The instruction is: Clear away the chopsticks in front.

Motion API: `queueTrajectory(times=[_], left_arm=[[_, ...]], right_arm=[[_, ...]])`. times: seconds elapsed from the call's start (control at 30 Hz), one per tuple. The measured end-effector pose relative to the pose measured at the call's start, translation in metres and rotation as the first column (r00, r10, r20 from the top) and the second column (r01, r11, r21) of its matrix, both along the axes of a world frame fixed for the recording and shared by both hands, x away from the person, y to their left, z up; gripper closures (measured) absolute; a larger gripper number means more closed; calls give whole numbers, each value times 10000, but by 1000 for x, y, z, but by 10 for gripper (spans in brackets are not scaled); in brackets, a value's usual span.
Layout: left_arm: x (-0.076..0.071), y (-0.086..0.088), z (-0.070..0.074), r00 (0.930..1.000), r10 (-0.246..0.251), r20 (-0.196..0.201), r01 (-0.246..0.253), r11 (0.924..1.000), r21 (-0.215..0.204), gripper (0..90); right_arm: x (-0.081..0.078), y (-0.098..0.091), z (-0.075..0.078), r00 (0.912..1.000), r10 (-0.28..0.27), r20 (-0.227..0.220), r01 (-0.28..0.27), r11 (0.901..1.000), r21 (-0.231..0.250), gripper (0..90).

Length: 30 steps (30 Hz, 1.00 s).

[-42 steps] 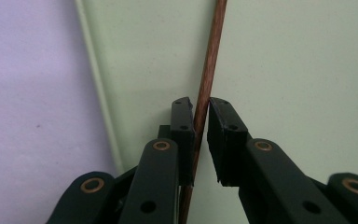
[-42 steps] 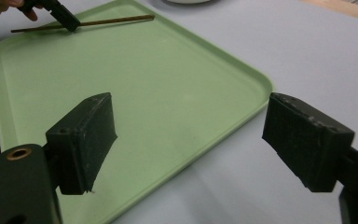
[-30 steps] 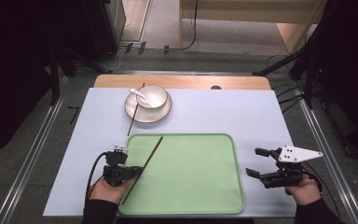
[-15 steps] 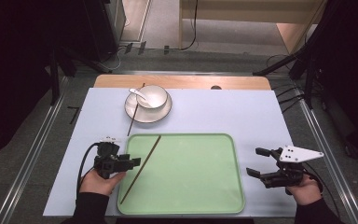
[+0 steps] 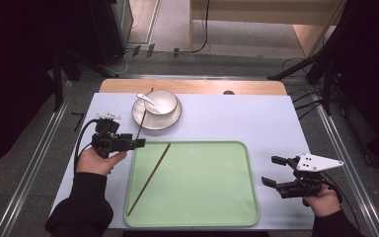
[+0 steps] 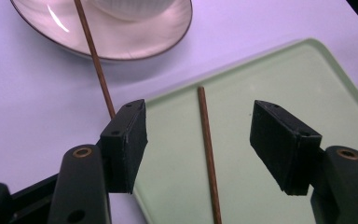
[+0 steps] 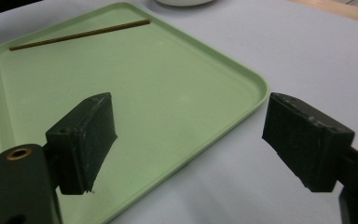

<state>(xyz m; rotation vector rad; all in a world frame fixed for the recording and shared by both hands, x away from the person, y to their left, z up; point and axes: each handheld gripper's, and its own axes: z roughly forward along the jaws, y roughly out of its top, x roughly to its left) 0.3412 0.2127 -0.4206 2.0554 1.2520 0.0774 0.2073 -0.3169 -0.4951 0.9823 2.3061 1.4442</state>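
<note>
A brown chopstick [image 5: 149, 177] lies slanted in the left part of the green tray [image 5: 217, 217]. A second chopstick [image 5: 143, 116] leans on the white plate [image 5: 170, 121], which carries a bowl [image 5: 164, 101] and a spoon [image 5: 144, 98]. My left gripper [image 5: 139, 143] hovers over the tray's far left corner; its jaws have just been opening and nothing is between them. From the left gripper [image 6: 198, 140] I see the tray chopstick [image 6: 207, 140] lying below the gap and the leaning chopstick [image 6: 93, 56] beyond. The right gripper [image 5: 272, 171] stands open beside the tray's right edge, holding nothing.
A pale blue mat [image 5: 256, 118] covers the table, with a wooden strip [image 5: 197, 86] along its far edge. From the right gripper [image 7: 191, 140] I see the tray's corner [image 7: 256, 84] and the chopstick [image 7: 79, 33] at the far side. Dark stands and cables lie beyond the table.
The left gripper let go of the chopstick, which stays on the tray. The left hand rose and moved away toward the plate, jaws now wide. The right gripper has not moved.
</note>
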Motion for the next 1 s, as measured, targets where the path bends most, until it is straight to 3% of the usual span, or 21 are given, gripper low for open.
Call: queueTrajectory(times=[0.1, 0.23, 0.3, 0.4, 0.53, 0.83, 0.9, 1.0], left_arm=[[19, -1, 2, 9992, -176, -359, 186, 9994, 297, 339], [34, -1, 0, 9983, -276, -504, 282, 9995, 106, 340], [48, 2, -6, 9997, -6, -245, 5, 10000, -47, 349], [60, 4, -13, 9994, 257, -214, -247, 9985, 498, 352], [71, 7, -20, 9984, 565, 68, -569, 9959, 710, 363], [89, 5, -34, 9968, 761, 236, -773, 9954, 557, 423], [96, -2, -38, 9971, 682, 337, -715, 9917, 1066, 453], [104, -7, -46, 9960, 868, 214, -888, 9887, 1207, 463]], right_arm=[[0, 0, 0, 10000, 3, 4, -3, 10000, -5, 179], [2, 1, 0, 10000, -30, -9, 30, 10000, 29, 179], [4, 2, -1, 10000, -56, -48, 56, 10000, -22, 179], [3, 2, -1, 10000, -26, -47, 26, 10000, -46, 179], [1, 1, -2, 10000, -75, -54, 74, 9999, -88, 179], [-6, -4, -1, 9994, -325, -92, 324, 9994, -131, 179], [-8, -5, -2, 9992, -389, -113, 387, 9991, -156, 179], [-10, -6, -2, 9987, -486, -135, 484, 9987, -139, 179]])
